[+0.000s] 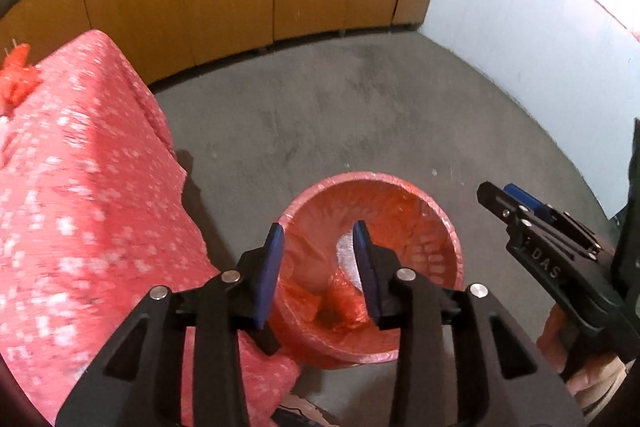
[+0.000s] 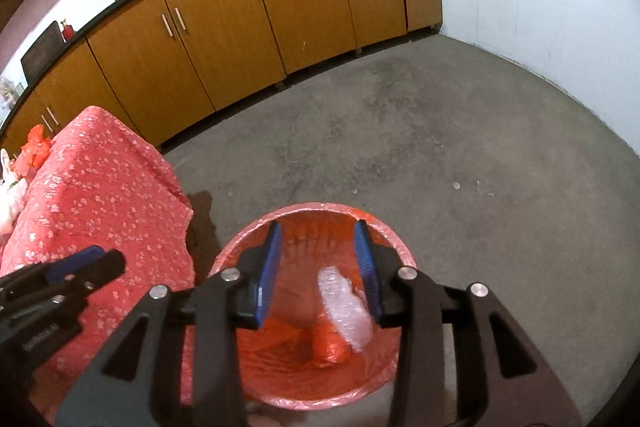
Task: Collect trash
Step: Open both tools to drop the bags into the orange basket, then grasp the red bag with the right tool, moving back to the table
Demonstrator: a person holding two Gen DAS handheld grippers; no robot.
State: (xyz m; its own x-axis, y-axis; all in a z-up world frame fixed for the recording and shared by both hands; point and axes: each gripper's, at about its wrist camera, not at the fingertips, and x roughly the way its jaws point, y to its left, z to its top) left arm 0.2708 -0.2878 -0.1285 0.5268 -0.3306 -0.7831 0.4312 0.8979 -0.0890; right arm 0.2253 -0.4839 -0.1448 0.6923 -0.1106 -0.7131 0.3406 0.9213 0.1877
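- Hovering over a round red bin lined with a thin red plastic bag, the right gripper has its blue-padded jaws apart with nothing pressed between them.
- Inside the bin, a crumpled clear plastic bottle leans against the right wall beside a scrunched red plastic wad at the bottom; motion blur softens the bottle's outline.
- From the left wrist view the left gripper also stands with jaws apart and empty, above the bin's left rim; its right finger hides most of the bottle, leaving a pale sliver.
- Something dark at the bin's bottom cannot be made out.
- Beside the bin, a table under a pink flowered cloth is cut off at the frame's left edge and blurred in the left view.
- On that cloth lie a red plastic scrap and a white object, partly out of frame.
- Orange wooden cabinets line the far wall across a grey floor.
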